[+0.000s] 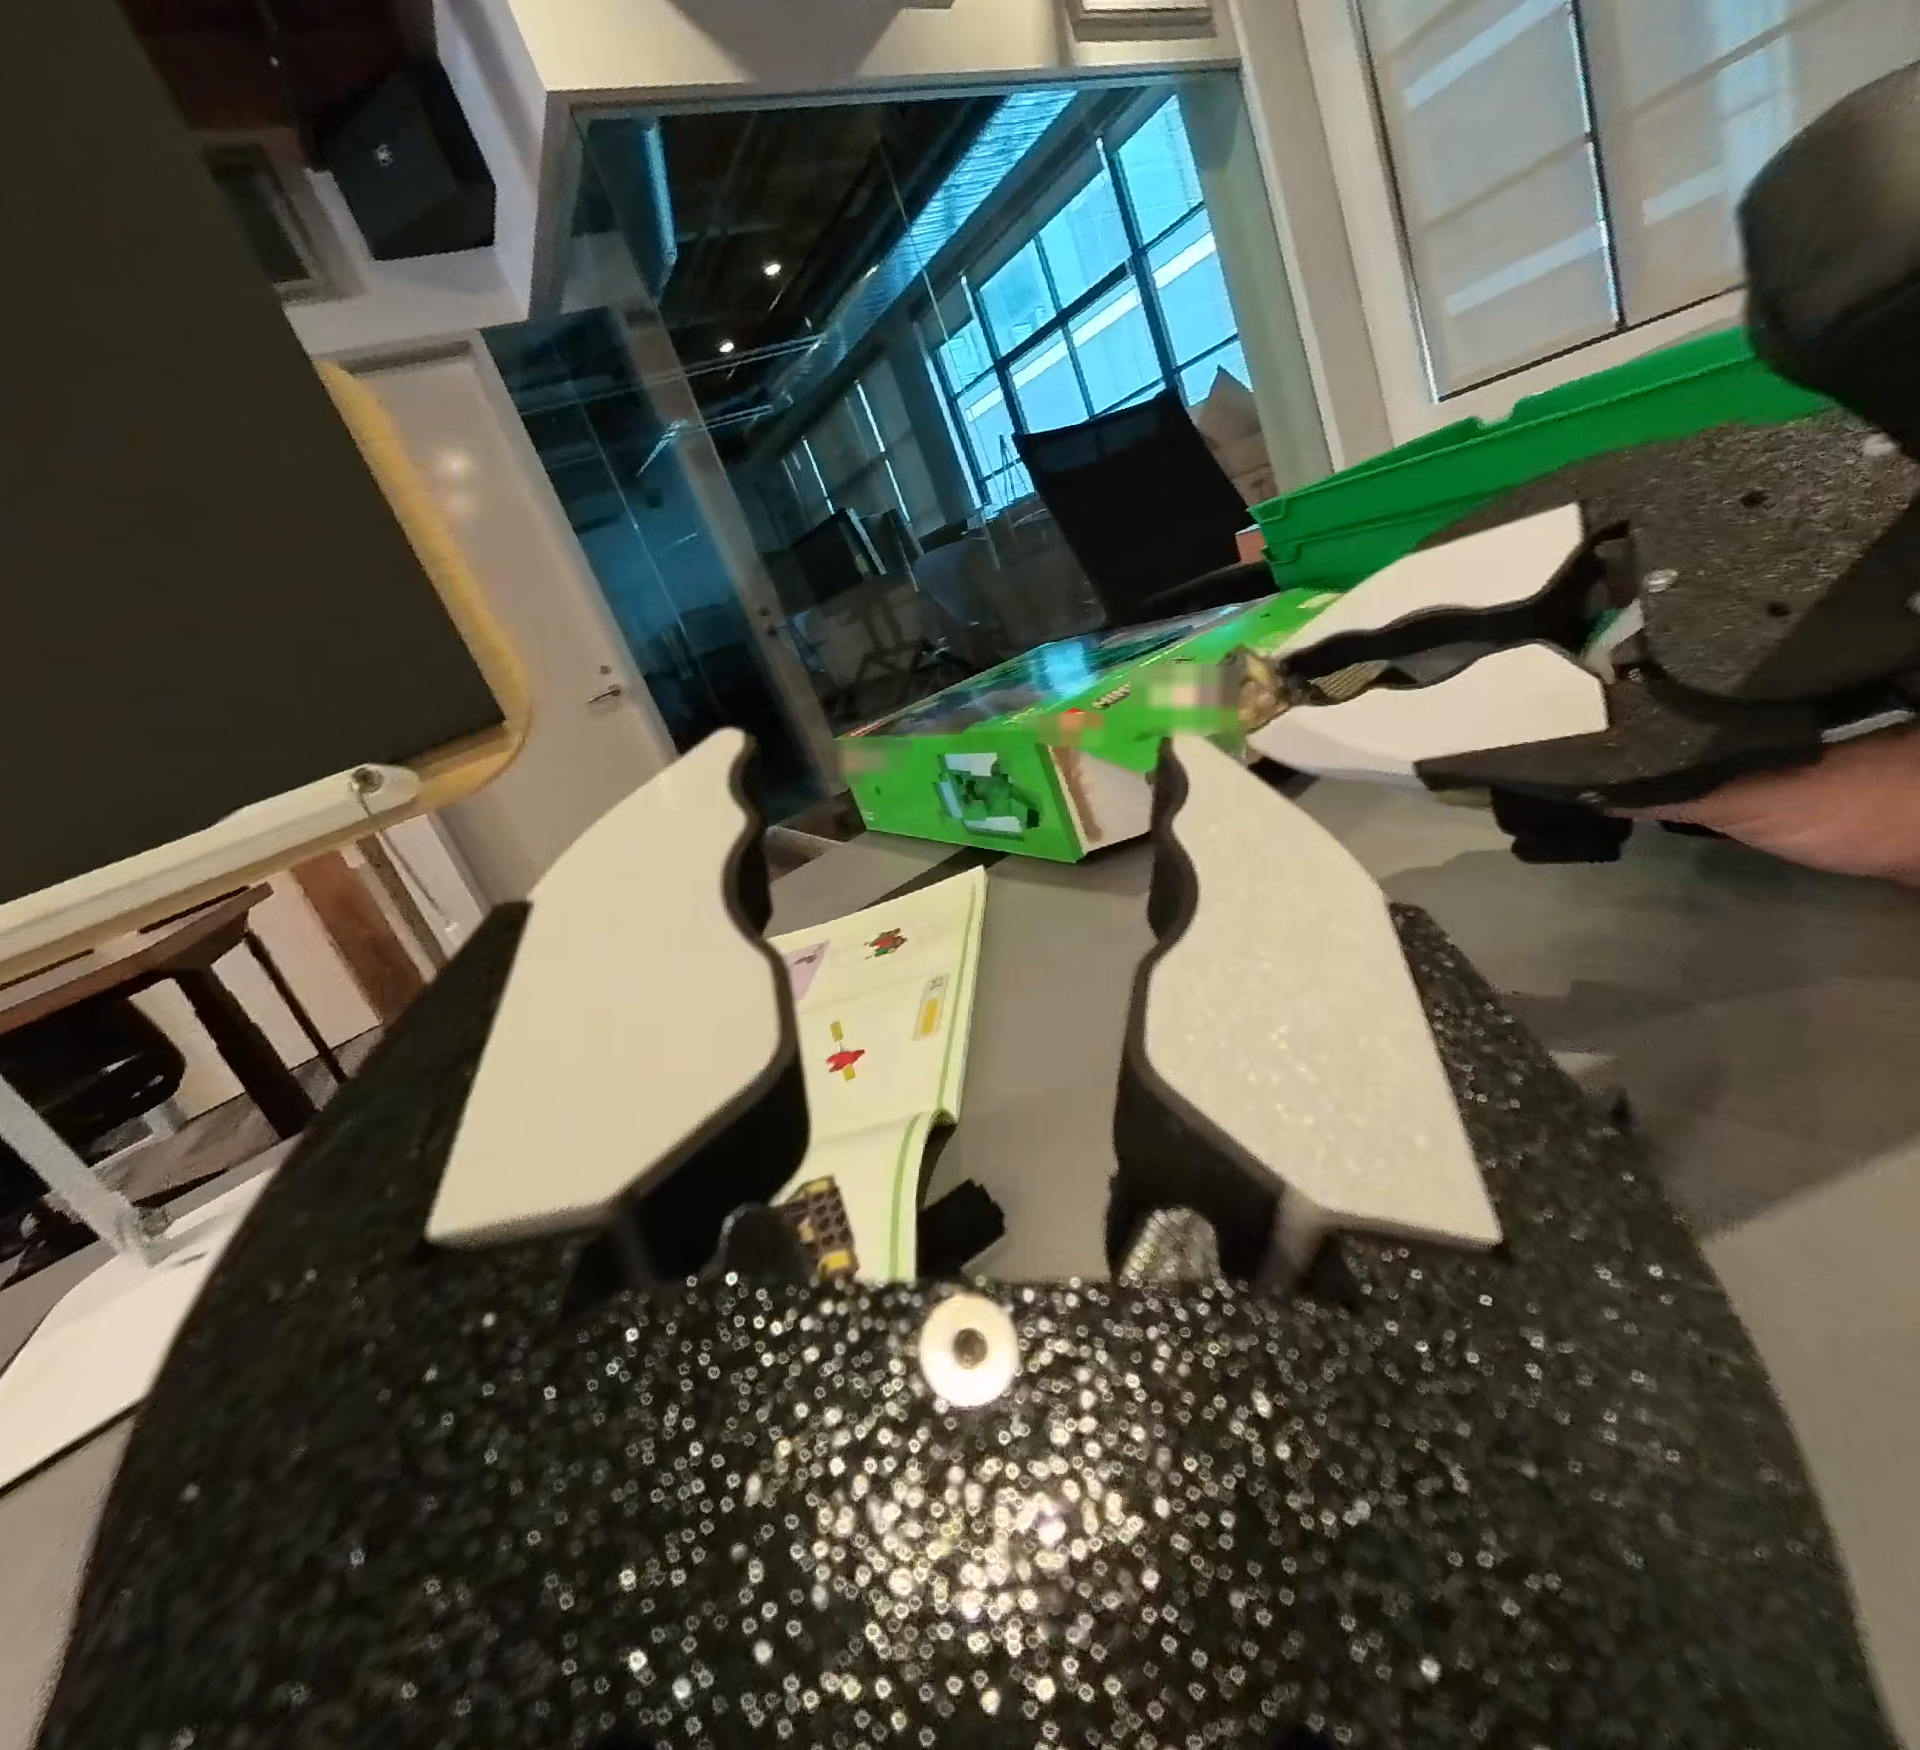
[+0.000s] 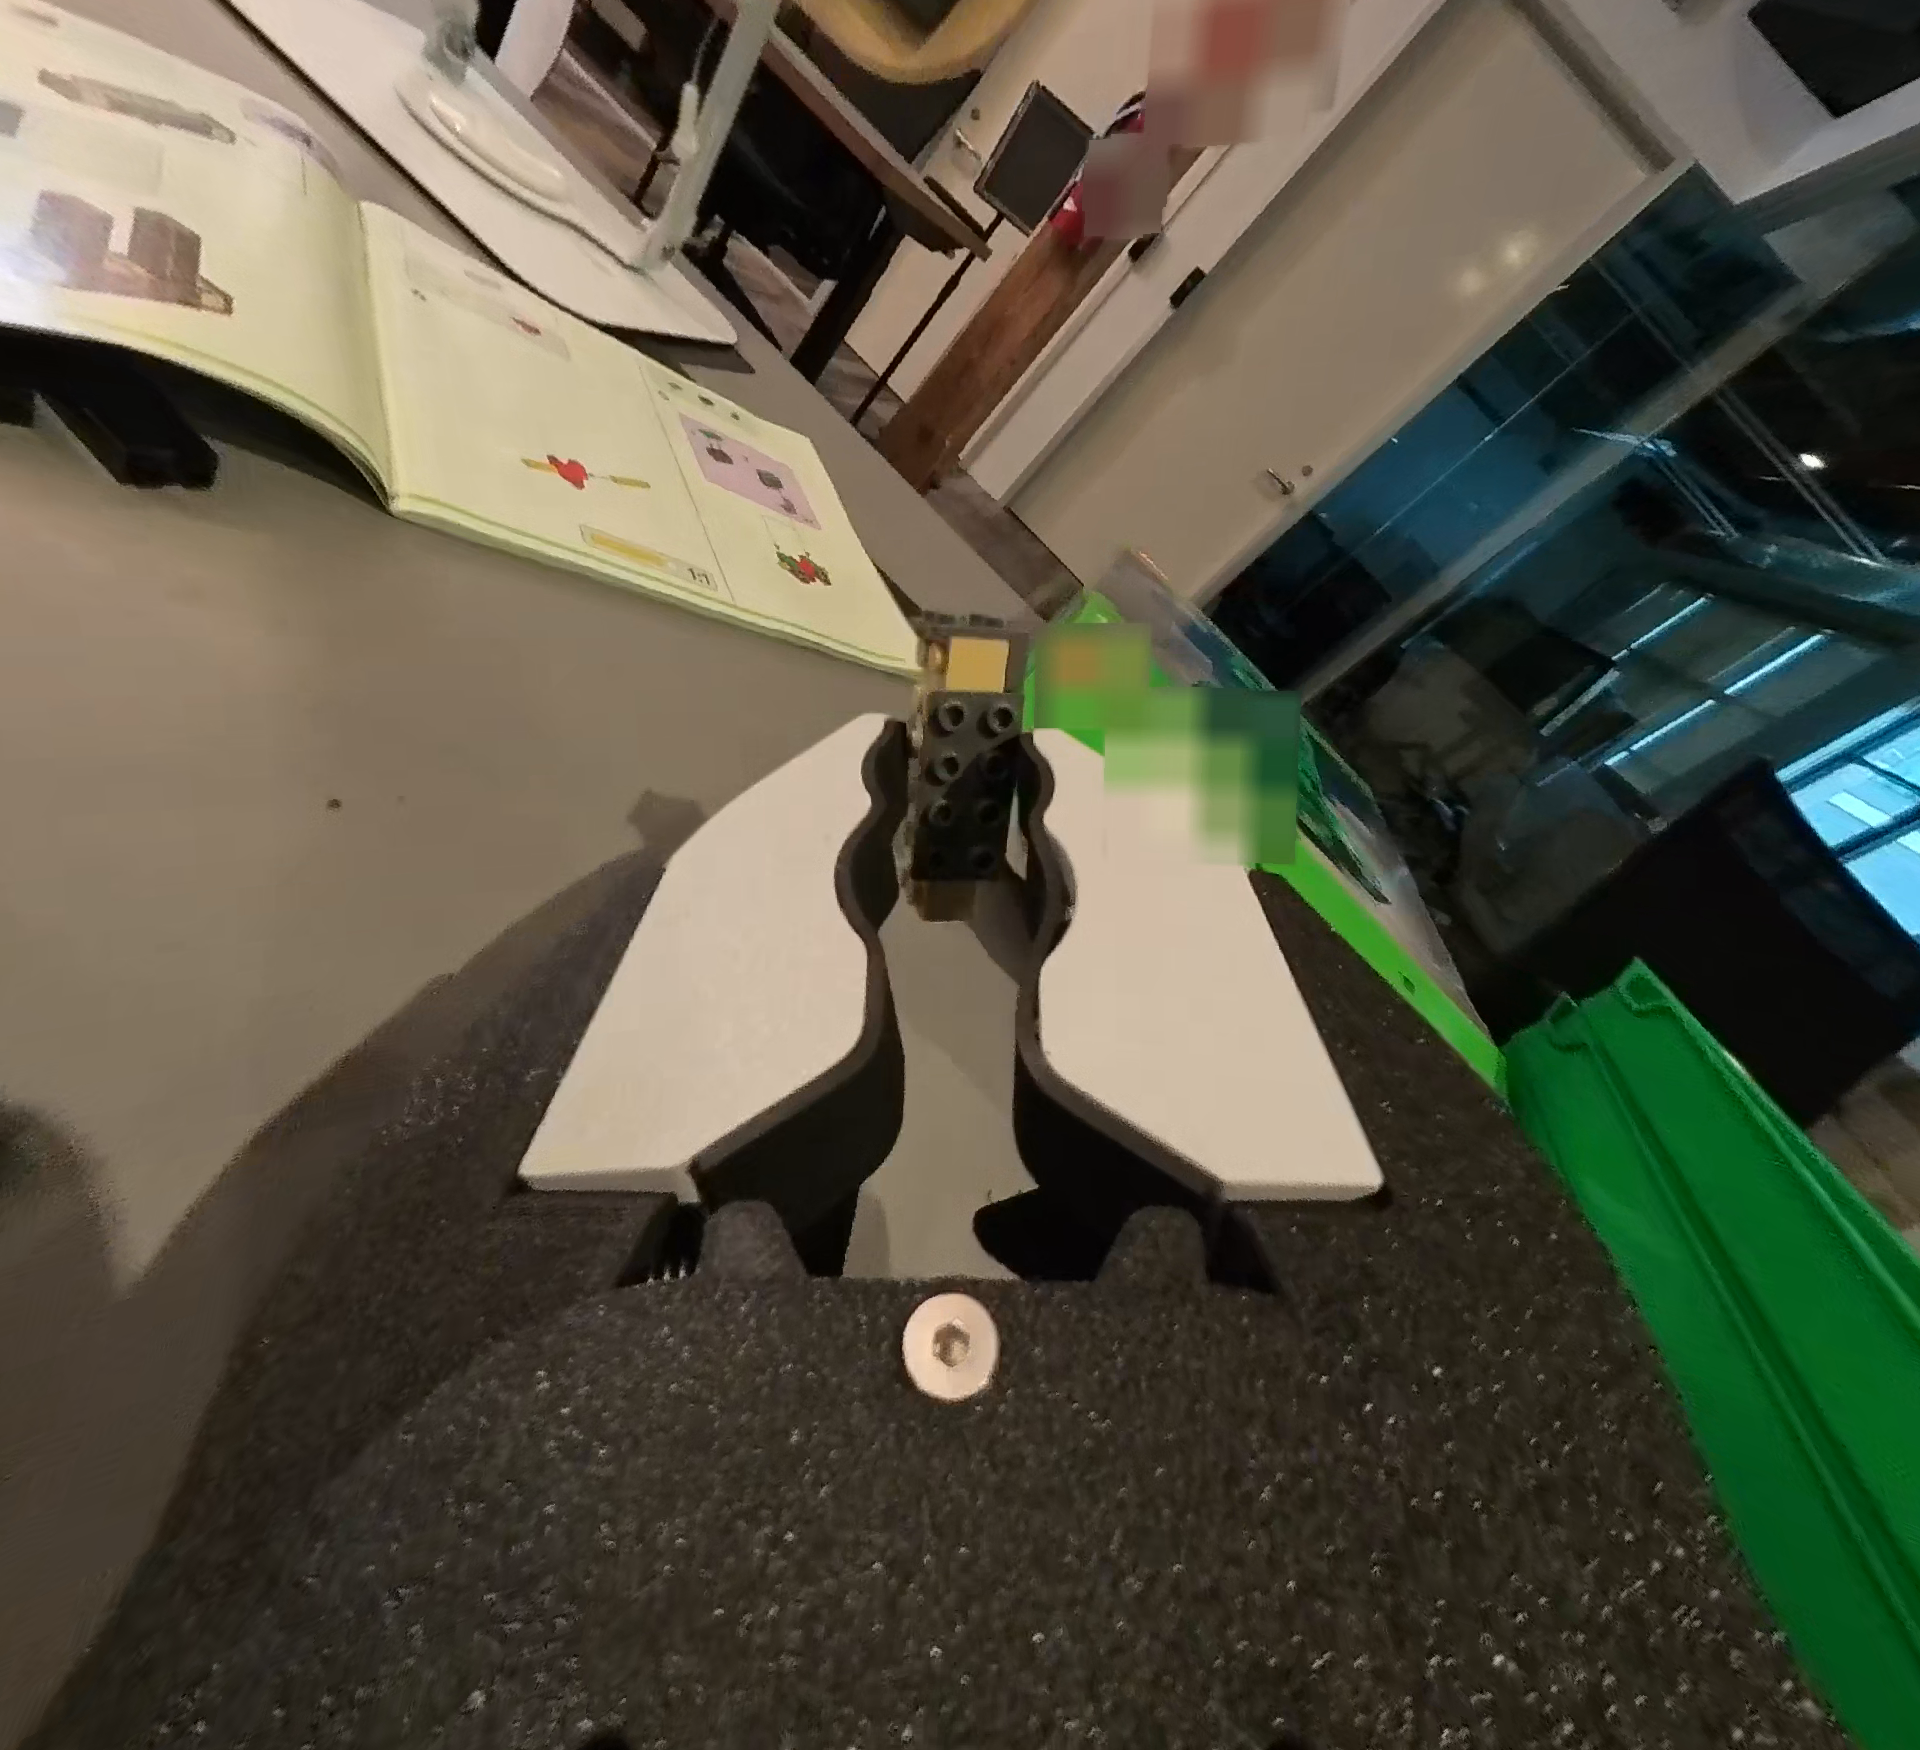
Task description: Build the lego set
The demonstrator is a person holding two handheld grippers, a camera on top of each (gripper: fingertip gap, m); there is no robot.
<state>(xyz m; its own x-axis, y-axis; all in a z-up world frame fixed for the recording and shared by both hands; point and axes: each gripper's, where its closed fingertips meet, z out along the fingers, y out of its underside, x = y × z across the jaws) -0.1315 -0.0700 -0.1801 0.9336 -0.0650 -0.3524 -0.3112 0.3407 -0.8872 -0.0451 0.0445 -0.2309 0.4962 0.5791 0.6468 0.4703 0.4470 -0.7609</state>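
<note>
My right gripper (image 2: 954, 744) is shut on a small lego assembly (image 2: 958, 791) of dark studded bricks with a tan block at its far end, held above the grey table. In the left wrist view the right gripper (image 1: 1283, 661) shows at the upper right, shut on the same assembly (image 1: 1273, 682). My left gripper (image 1: 961, 765) is open and empty, raised over the table, below and left of the right one. The open instruction booklet (image 2: 582, 443) lies on the table; it also shows between the left fingers (image 1: 894, 1004). The green lego box (image 1: 997, 765) lies beyond.
Green plastic bins (image 1: 1475, 474) stand at the far right, also at the right edge of the right wrist view (image 2: 1704, 1233). A white monitor-stand base (image 2: 436, 131) sits behind the booklet. A small dark lego piece (image 1: 821, 1233) lies near the left gripper's base. The grey table (image 2: 312, 713) spreads left.
</note>
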